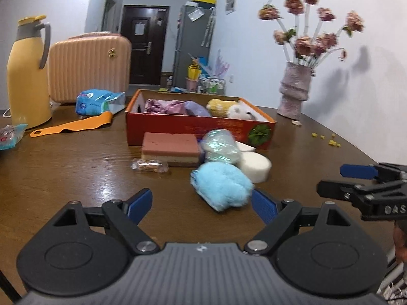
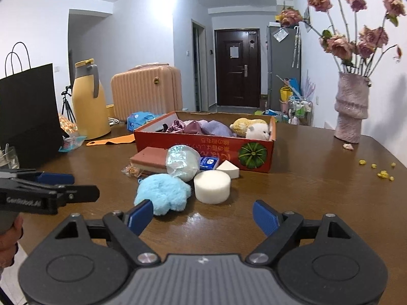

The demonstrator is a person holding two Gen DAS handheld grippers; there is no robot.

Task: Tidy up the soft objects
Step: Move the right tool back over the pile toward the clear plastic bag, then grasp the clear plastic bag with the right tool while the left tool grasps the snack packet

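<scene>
Wide-open left claw (image 1: 202, 206) low over wooden table (image 1: 76, 167), blue fluffy toy (image 1: 221, 186) just beyond its right finger.

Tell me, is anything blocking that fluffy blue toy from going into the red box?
Partly. The fluffy light-blue plush toy has a crinkly clear-wrapped bundle and a pink rectangular sponge block between it and the red cardboard box; lifting over clears them.
</scene>
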